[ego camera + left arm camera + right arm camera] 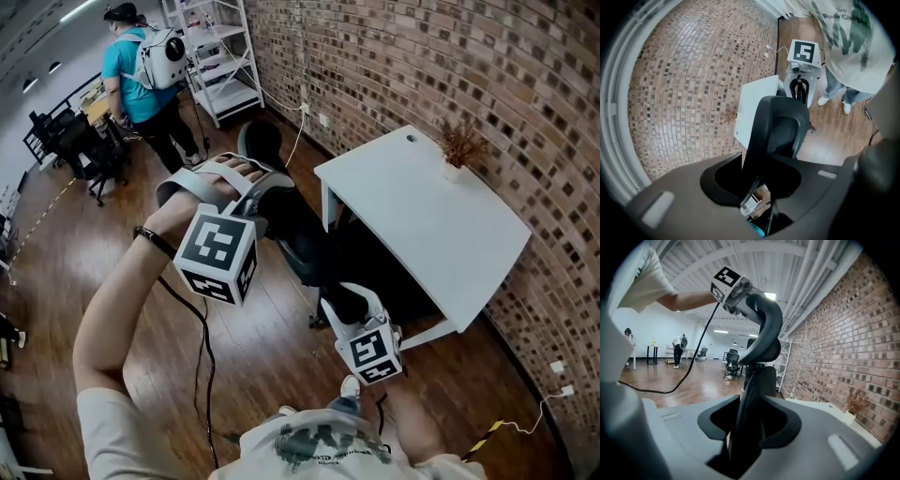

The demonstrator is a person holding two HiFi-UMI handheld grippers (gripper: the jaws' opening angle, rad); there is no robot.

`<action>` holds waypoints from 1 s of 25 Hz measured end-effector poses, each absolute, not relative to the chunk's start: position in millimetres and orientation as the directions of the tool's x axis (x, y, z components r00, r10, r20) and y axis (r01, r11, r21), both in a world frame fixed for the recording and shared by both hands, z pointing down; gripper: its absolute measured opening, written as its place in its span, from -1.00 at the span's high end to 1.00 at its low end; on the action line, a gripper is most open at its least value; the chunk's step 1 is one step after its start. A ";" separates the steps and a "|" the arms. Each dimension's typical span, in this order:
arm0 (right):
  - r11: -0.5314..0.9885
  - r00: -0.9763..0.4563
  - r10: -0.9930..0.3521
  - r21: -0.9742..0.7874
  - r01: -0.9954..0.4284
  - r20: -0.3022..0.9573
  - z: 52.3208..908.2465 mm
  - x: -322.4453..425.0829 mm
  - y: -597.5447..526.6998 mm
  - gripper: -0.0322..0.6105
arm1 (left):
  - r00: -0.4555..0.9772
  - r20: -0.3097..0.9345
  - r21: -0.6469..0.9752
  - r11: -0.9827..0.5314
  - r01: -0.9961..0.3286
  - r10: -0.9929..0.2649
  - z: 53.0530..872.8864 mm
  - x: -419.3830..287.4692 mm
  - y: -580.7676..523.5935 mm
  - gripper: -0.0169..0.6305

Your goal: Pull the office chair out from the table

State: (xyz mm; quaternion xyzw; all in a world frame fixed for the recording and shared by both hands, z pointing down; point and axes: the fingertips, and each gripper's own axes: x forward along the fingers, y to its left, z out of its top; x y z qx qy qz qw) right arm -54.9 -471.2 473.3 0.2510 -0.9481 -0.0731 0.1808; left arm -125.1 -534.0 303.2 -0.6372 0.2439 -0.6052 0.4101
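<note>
Layout entry. The office chair (298, 234) sits between my two grippers. One edge of it is clamped in the jaws of the left gripper (757, 180), and the opposite end is clamped in the jaws of the right gripper (747, 423). To the right of both grippers, just beside the chair, the table (441, 234) stands against the brick wall (422, 66). A potted plant (459, 150) stands on the table's wall-side edge. Beyond the left gripper, along the same wall, I note a shelf rack (225, 66), with a person (141, 80) just left of it. A cable (202, 347) hangs below the left gripper.
</note>
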 end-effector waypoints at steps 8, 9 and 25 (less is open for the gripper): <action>0.881 -0.823 -0.469 0.234 -0.411 0.321 473.7 -67.6 -436.7 0.45 | 0.122 0.585 -0.808 -0.562 0.179 -0.802 304.2 -138.4 -500.5 0.55; 0.882 -0.824 -0.467 0.234 -0.409 0.320 473.2 -69.5 -431.7 0.45 | 0.121 0.587 -0.806 -0.564 0.179 -0.801 304.0 -140.1 -495.3 0.55; 0.902 -0.848 -0.426 0.224 -0.369 0.315 472.1 -93.3 -351.4 0.46 | 0.134 0.551 -0.832 -0.528 0.170 -0.824 298.8 -161.2 -415.1 0.55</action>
